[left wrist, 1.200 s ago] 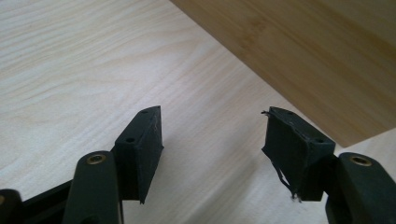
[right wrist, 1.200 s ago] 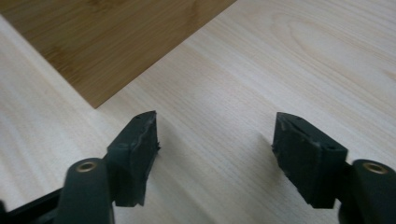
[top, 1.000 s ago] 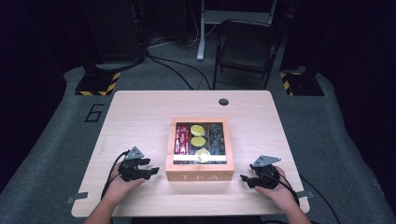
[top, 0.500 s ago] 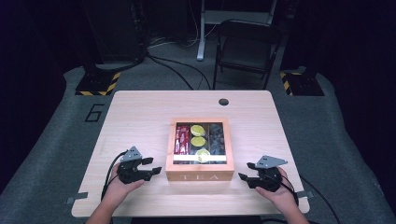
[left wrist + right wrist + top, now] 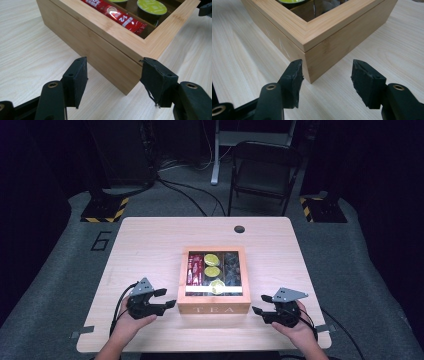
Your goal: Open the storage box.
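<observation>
Ideally, both open, empty grippers — left gripper [image 5: 169, 299] and right gripper [image 5: 258, 308] — close squarely on the tea box [image 5: 214, 309] corners just ahead of their jaws, gripping the lid evenly.

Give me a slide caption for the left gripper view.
Left gripper, jaws open, faces a near corner of the bamboo tea box.

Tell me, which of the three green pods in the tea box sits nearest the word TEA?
The green pod at the front of the middle compartment, just behind the lettered front wall; the other two lie farther back.
</observation>
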Demonstrator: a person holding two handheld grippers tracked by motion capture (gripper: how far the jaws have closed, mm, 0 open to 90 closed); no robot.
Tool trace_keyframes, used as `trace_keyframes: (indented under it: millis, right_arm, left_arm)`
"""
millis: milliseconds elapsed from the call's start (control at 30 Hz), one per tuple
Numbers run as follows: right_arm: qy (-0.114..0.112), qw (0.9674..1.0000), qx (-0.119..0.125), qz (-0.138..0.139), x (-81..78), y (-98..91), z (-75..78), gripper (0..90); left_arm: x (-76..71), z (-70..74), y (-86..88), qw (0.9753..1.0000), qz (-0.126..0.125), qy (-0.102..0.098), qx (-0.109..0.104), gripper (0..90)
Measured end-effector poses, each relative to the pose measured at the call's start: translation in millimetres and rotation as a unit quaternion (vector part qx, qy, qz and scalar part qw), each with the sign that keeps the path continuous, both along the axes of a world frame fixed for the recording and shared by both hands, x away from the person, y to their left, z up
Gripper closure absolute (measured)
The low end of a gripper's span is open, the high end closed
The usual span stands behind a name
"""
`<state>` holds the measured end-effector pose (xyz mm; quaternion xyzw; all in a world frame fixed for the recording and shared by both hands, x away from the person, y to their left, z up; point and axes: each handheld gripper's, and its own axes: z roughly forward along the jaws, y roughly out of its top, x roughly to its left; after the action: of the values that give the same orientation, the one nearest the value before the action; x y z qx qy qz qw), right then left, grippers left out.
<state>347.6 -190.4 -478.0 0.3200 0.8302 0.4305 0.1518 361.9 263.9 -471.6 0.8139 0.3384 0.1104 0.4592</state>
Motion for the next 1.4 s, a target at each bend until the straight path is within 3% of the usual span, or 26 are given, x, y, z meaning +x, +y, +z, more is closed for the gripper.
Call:
trace_keyframes:
  millis: [333, 567, 867, 1200, 1367, 1400]
  right_arm:
    - [0.002, 0.9999, 0.009, 0.006, -2.7, 8.1, 2.3, 41.8]
    - [0.007, 0.9997, 0.012, 0.021, -2.7, 14.3, 1.5, 42.1]
    - [0.007, 0.9995, -0.003, 0.032, -1.0, 25.2, -2.3, 45.7]
    - [0.007, 0.9996, -0.004, 0.026, 7.1, 27.0, -7.0, 52.4]
    - [0.002, 0.9997, -0.003, 0.026, 7.3, 27.2, -5.2, 51.6]
    - [0.004, 0.9997, 0.0, 0.025, 6.6, 27.0, -4.4, 51.5]
  left_arm:
    - [-4.9, 2.4, -5.2, 1.0, 0.0, -0.006, -0.002, 38.2]
    - [-11.6, 3.1, -7.9, 0.9999, -0.016, -0.004, 0.001, 38.2]
    - [-13.0, -1.7, -16.7, 0.9993, -0.036, 0.0, 0.015, 40.5]
    - [-11.7, -4.3, -23.8, 0.9992, -0.033, -0.007, 0.021, 48.5]
    - [-11.0, -3.9, -27.5, 0.9995, -0.029, -0.009, 0.013, 51.3]
    - [-10.1, -3.2, -27.4, 0.9993, -0.03, -0.012, 0.019, 51.1]
